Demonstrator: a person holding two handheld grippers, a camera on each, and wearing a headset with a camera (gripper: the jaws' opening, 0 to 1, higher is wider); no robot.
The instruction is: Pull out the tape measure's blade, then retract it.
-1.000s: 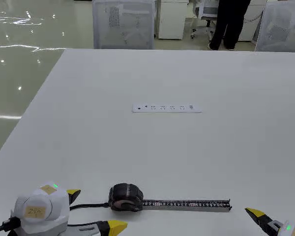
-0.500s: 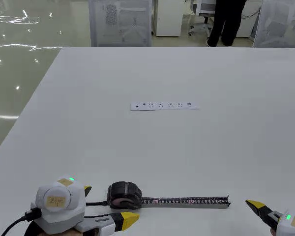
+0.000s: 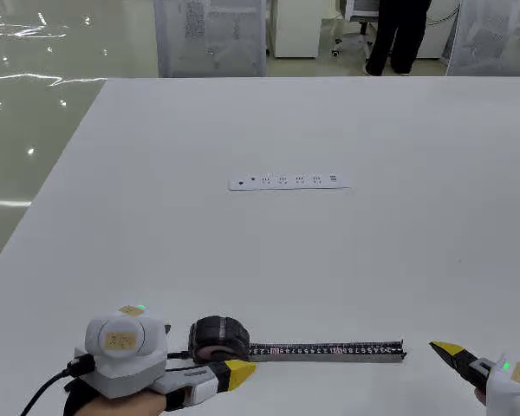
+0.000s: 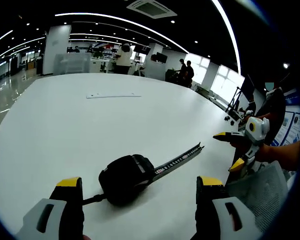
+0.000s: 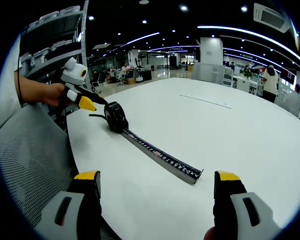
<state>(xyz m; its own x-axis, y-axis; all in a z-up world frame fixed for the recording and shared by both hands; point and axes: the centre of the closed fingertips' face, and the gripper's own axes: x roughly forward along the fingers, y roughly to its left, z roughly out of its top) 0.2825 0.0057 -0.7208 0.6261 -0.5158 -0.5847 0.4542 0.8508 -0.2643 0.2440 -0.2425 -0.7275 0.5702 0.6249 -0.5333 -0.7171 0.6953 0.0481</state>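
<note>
Head view puts the tape measure [image 3: 218, 338] close to the near edge of the white table [image 3: 286, 260], left of the middle. It sits on its base with its blade [image 3: 329, 350] run out to the right along that edge, flat on the top. My left tongs [image 4: 139, 182] are wide, with the case lying between and just ahead of the yellow tips, not gripped; whether a tip touches it I cannot tell. My right tongs [image 5: 157, 175] are wide too, holding nothing, near the blade's end but apart from it.

The case is a squat, rounded black lump with a matte, rubbery-looking shell. I judge it dense for its size and easy to pinch across its flat sides without slipping. A thin black strap [image 4: 90, 200] trails from its back. The blade is a dark, narrow strip with fine printed marks. I expect it to be thin springy metal, stiff along its run yet ready to kink if bent sideways, and likely to whip back once freed. The best hold there is the small hook [image 5: 196, 175] at the tip, taken lightly, with the case pinned by the other tongs.

Farther up the smooth table lies a flat white power strip [image 3: 286, 182], well apart, and beyond the far edge a person [image 3: 399, 35] stands.
</note>
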